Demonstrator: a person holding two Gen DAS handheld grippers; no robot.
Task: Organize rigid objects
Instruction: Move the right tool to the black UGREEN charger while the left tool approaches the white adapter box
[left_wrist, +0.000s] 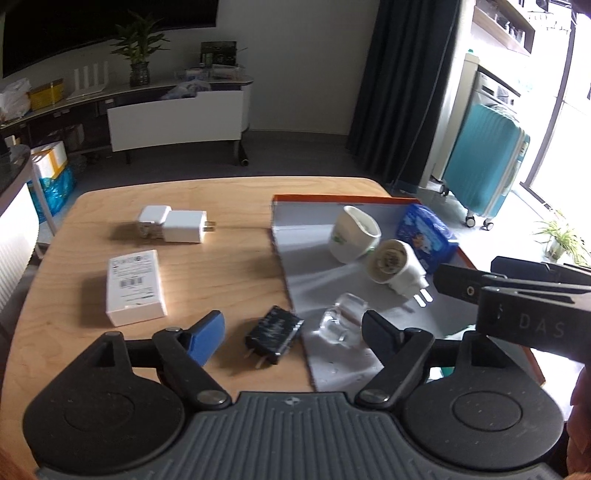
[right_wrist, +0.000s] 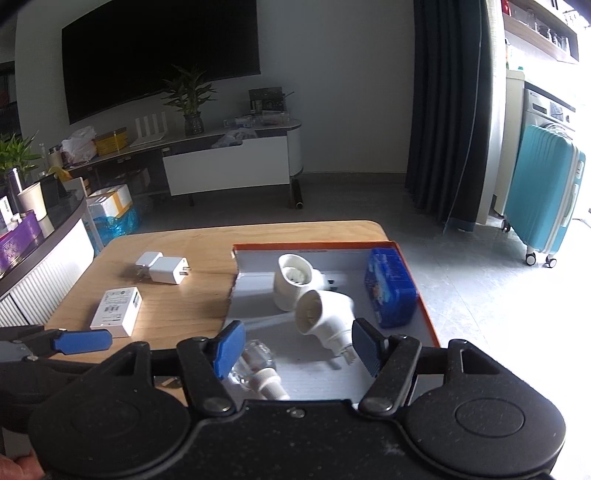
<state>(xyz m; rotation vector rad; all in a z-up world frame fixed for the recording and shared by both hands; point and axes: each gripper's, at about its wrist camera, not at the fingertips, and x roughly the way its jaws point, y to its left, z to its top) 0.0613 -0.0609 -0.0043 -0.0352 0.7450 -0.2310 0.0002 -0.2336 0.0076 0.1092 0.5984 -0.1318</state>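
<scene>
My left gripper (left_wrist: 291, 332) is open low over the wooden table (left_wrist: 207, 266). A black charger (left_wrist: 273, 334) lies on the table between its fingers, untouched. Just right of it, a clear glass-like piece (left_wrist: 341, 321) rests in the orange-rimmed tray (left_wrist: 314, 236). Two white socket adapters (left_wrist: 354, 234) (left_wrist: 397, 267) and a blue pack (left_wrist: 424, 236) also lie in the tray. My right gripper (right_wrist: 298, 347) is open over the tray (right_wrist: 314, 369). The pronged adapter (right_wrist: 325, 317) and the clear piece (right_wrist: 255, 360) lie below its fingers, ungripped.
On the left half of the table lie two white chargers (left_wrist: 173, 225) side by side and a white labelled box (left_wrist: 135, 286). The right gripper's fingers (left_wrist: 465, 286) reach in from the right of the left wrist view. A teal suitcase (right_wrist: 543, 192) stands on the floor beyond.
</scene>
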